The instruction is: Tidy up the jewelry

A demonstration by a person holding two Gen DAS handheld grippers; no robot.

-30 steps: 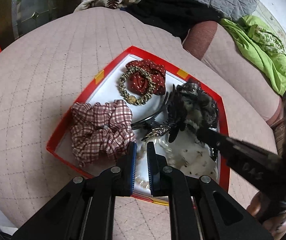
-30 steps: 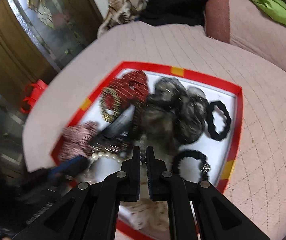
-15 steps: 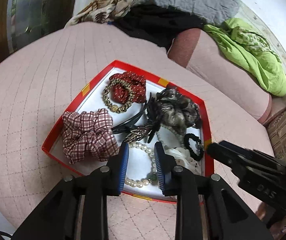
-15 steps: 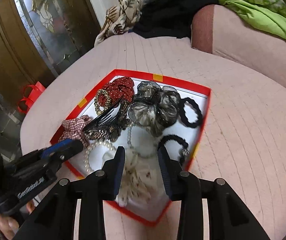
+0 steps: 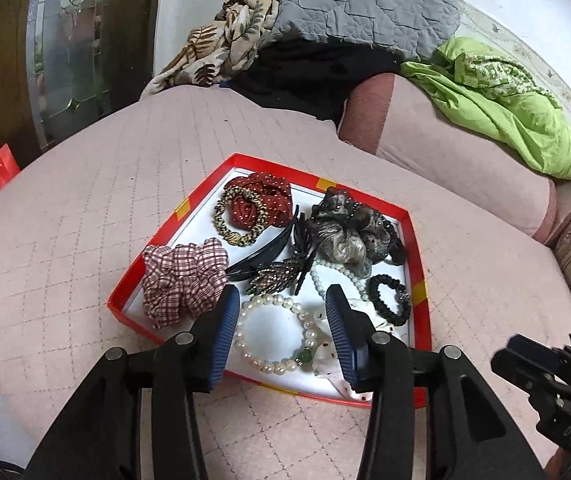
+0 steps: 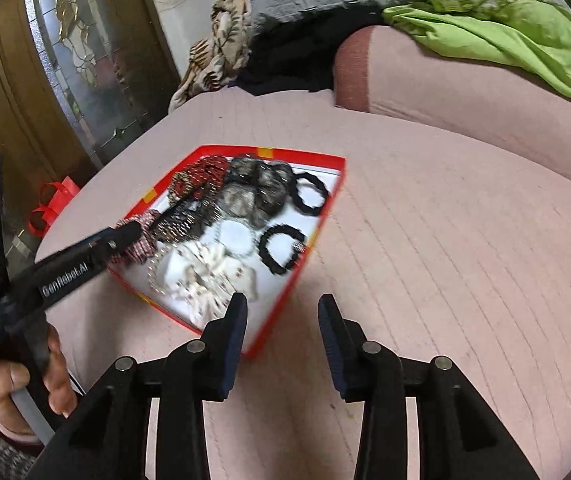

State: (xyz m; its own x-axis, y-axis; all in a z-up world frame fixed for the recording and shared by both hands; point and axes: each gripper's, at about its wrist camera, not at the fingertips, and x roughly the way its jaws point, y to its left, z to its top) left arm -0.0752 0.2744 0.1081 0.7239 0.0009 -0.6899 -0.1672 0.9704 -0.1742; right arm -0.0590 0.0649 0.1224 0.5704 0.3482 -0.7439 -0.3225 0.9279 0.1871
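left wrist view: left gripper (image 5: 282, 334) hangs spread wide and empty over the near edge of the red tray (image 5: 420, 276), framing the pearl bracelet (image 5: 274, 334) that lies inside by that edge, plaid scrunchie (image 5: 183, 280) at the tray's left. right wrist view: right gripper (image 6: 282, 344) also wide apart, empty, off the tray's near corner above the pink cushion (image 6: 445, 264). likely between picks; next move calls for lowering onto one piece in the tray.

scrunchies (image 5: 183, 280): four showing
pearl strands (image 5: 271, 334): two lying
black ties (image 5: 390, 299): two resting
hair clips (image 5: 263, 254): two, perhaps more
tray (image 5: 421, 292): one sitting
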